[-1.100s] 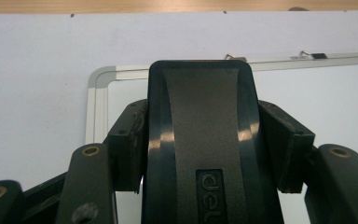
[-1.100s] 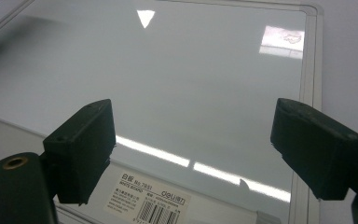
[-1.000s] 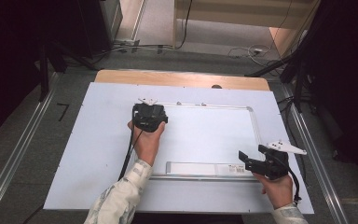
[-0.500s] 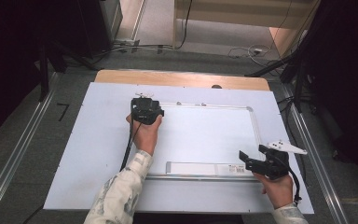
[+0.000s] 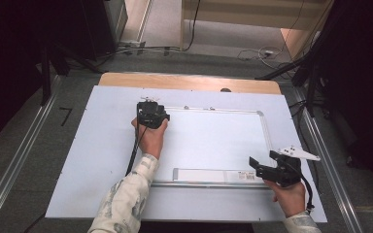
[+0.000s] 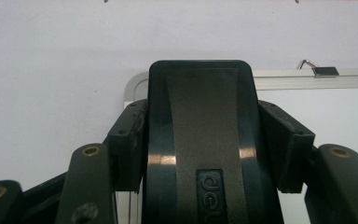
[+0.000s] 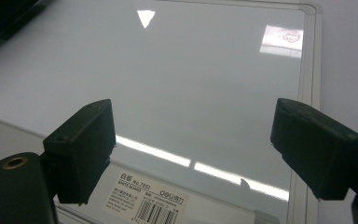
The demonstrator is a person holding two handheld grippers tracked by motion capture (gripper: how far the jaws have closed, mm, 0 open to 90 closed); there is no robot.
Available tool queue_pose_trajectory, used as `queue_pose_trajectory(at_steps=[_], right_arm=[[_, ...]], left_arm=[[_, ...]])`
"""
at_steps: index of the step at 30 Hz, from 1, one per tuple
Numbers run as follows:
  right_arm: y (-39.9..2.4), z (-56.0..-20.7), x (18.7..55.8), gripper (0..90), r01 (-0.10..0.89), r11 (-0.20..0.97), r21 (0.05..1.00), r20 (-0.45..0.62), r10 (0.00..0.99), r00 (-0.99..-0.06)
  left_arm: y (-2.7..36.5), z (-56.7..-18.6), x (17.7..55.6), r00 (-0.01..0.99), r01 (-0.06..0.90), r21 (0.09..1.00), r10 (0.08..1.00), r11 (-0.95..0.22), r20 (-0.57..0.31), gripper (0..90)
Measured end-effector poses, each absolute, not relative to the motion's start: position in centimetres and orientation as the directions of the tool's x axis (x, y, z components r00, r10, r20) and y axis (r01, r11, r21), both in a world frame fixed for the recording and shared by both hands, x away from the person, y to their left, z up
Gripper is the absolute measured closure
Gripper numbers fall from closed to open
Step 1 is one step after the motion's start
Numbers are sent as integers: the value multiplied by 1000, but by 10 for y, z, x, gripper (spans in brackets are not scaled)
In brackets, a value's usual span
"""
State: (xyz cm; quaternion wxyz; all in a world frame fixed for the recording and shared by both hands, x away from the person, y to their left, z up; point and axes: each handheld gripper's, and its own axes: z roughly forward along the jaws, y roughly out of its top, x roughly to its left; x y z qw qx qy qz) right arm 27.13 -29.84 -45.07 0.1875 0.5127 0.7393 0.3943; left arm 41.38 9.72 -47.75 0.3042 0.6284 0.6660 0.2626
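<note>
A whiteboard (image 5: pixel 213 141) with a silver frame lies flat on the pale table sheet (image 5: pixel 102 145). My left gripper (image 5: pixel 150 110) is over the board's far left corner, shut on a black board eraser (image 6: pixel 200 140). The eraser stands between the pads, and the board's rounded corner (image 6: pixel 137 81) lies just beyond it. My right gripper (image 5: pixel 255 166) is at the board's near right corner and points across it. Its jaws are wide open over the glossy whiteboard (image 7: pixel 191 70), with nothing between them (image 7: pixel 191 144).
A white label strip with a barcode (image 5: pixel 218 174) runs along the board's near edge (image 7: pixel 147 200). A small metal hanger clip (image 6: pixel 324 71) sits on the far frame. Wooden table edge (image 5: pixel 189 81) lies beyond; metal rails (image 5: pixel 14 165) flank the table.
My left gripper with the eraser has slid a little farther away and to the left, toward the board's far left corner. The right gripper has stayed in place.
</note>
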Motion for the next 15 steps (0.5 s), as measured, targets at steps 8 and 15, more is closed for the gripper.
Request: queue_pose_trajectory(at_steps=[8,15], right_arm=[[-299,-451,271,126,612,161,775,129,907,-402],[-299,-451,271,126,610,164,775,127,905,-405]], left_arm=[[92,-490,418,-35,694,717,998,61,-51,411],[93,-490,418,-1,702,710,997,52,-72,291]])
